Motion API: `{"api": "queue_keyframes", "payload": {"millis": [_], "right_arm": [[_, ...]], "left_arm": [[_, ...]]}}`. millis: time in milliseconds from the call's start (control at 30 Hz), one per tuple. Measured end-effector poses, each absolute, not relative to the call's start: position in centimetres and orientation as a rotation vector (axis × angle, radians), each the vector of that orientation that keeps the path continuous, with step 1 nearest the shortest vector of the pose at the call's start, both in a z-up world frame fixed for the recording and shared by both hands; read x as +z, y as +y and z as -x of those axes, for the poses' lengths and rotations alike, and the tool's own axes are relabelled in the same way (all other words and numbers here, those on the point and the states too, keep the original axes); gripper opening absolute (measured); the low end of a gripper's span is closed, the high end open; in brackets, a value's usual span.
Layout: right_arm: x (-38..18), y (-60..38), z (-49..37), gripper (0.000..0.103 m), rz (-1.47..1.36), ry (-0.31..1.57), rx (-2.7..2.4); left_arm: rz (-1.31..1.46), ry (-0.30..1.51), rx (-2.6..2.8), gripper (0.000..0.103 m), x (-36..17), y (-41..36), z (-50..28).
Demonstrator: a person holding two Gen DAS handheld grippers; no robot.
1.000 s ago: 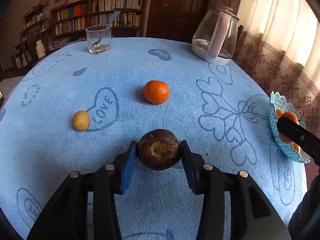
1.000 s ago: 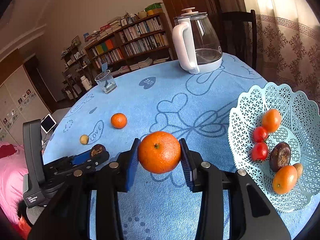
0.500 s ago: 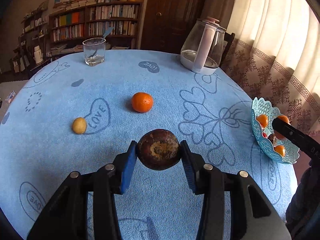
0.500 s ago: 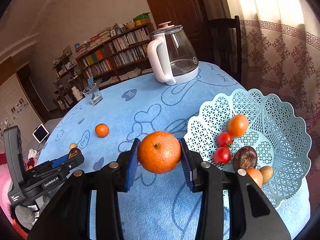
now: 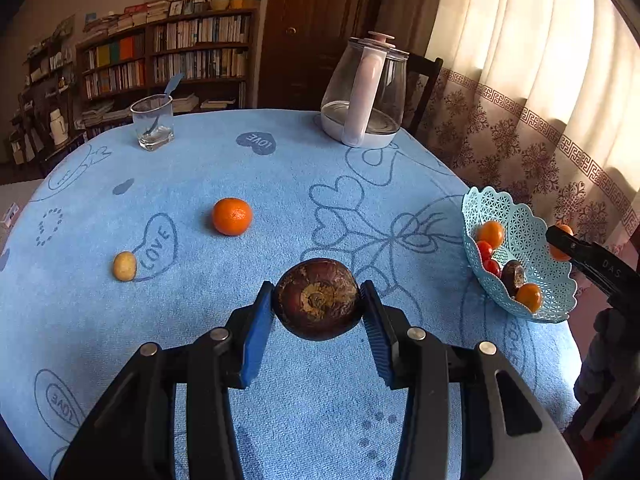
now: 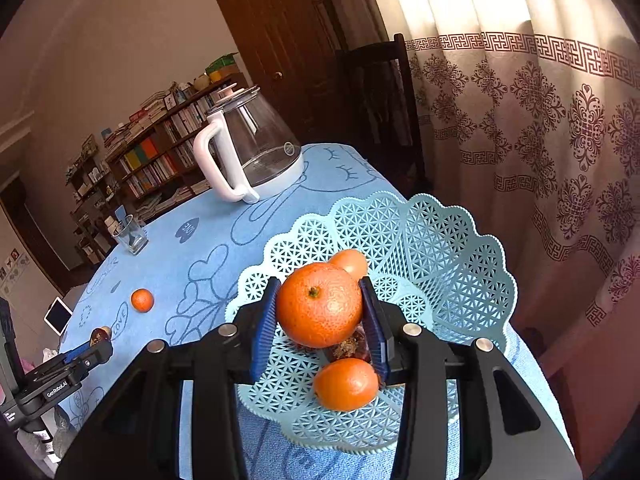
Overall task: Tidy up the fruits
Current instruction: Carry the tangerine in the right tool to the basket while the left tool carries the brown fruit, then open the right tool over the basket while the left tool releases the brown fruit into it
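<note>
My left gripper is shut on a dark brown round fruit, held above the blue tablecloth. My right gripper is shut on a large orange and holds it over the light blue lattice basket at the table's right edge. The basket holds other oranges, small red fruits and a dark fruit. A loose orange and a small yellow fruit lie on the cloth ahead of my left gripper.
A glass kettle with a white handle stands at the far side of the round table. A drinking glass stands at the far left. A dark chair, a curtain and bookshelves surround the table.
My right gripper has carried the orange rightward from beside the basket to over it. My left gripper has lifted and pulled back with the dark fruit still held.
</note>
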State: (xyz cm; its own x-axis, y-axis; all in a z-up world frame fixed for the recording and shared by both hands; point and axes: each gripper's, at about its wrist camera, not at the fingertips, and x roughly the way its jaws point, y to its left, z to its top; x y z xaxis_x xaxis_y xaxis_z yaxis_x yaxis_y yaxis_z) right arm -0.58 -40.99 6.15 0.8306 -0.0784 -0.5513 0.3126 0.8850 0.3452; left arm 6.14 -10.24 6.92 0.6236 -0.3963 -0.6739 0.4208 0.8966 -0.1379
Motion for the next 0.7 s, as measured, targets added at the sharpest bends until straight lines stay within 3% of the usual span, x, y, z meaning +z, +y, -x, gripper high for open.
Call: {"api": "queue_keyframes", "payload": {"millis": [533, 600, 700], "right_arm": [[5.7, -45.0, 2.1, 0.046, -0.511, 0.517, -0.263], [5.7, -45.0, 2.2, 0.053, -0.501, 0.513, -0.284], [5.7, -44.7, 2.2, 0.054, -0.459, 0.518, -0.311]], "left_arm": [[-0.14, 0.749, -0.586, 0.044, 8.6, -17.8, -4.3], [-0.15, 0.751, -0.605, 0.044, 8.6, -18.9, -4.2], [-0.171, 0.754, -0.631, 0.044, 8.6, -20.7, -4.1]]}}
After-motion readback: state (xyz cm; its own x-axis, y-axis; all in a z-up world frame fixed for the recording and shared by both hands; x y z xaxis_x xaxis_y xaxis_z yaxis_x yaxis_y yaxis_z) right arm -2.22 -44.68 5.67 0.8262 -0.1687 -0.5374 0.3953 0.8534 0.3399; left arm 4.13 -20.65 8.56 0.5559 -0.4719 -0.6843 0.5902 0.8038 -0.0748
